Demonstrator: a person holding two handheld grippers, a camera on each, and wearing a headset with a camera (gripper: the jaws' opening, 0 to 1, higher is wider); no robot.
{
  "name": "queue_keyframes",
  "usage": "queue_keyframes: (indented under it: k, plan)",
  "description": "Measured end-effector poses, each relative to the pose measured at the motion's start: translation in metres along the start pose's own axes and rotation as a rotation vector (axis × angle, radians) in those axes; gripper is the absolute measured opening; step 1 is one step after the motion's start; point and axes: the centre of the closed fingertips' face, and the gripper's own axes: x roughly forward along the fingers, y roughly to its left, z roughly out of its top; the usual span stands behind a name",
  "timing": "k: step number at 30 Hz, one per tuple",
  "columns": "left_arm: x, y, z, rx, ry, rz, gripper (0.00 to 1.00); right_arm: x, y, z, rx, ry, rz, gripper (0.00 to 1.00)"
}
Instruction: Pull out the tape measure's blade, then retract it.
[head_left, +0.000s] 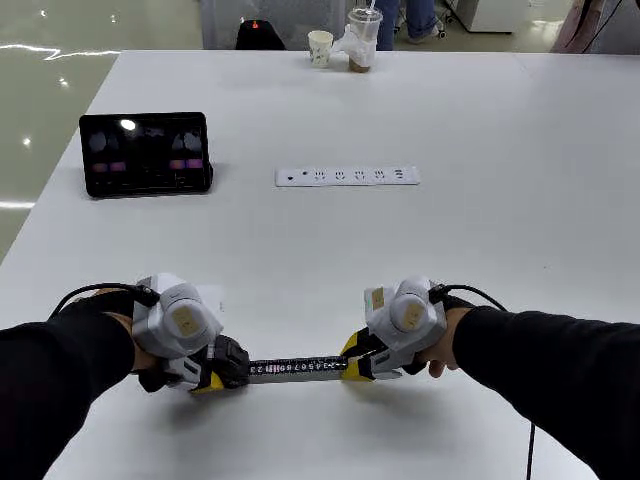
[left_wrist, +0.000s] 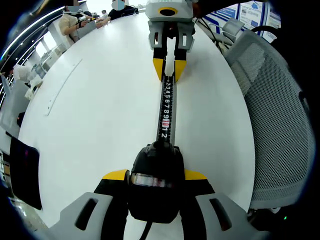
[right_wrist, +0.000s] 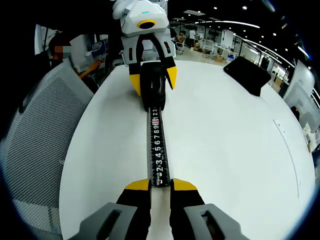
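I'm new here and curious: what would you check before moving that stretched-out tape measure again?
1. Left gripper clamped on the black plastic tape measure case: ok.
2. Right gripper pinching the tip of the dark numbered metal blade: ok.
3. Blade straight and flat between the grippers: ok.
4. Long white power strip well away from the blade: ok.
5. Blade lock released: cannot tell.

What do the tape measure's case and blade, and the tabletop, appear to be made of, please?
Case: a black, matte, rounded shell, likely plastic or rubber-coated.
Blade: a thin, flat dark strip with printed white numerals, probably coated steel, though the look leaves that open.
Tabletop: smooth, even white with a faint sheen, seemingly laminate.
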Motion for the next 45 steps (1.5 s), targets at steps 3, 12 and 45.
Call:
queue_keyframes:
  k: [3,12,45]
  plan:
    - [0.0,0.0,0.0,-0.001,0.0,0.001,0.34,-0.001,0.0,-0.002,0.003,0.001,0.0,0.11]
    - [0.0,0.0,0.0,-0.002,0.001,0.002,0.34,-0.007,-0.002,-0.008,0.011,0.003,-0.004,0.11]
    - [0.001,-0.001,0.0,-0.006,0.0,0.005,0.34,-0.02,-0.003,-0.021,0.023,0.015,-0.006,0.11]
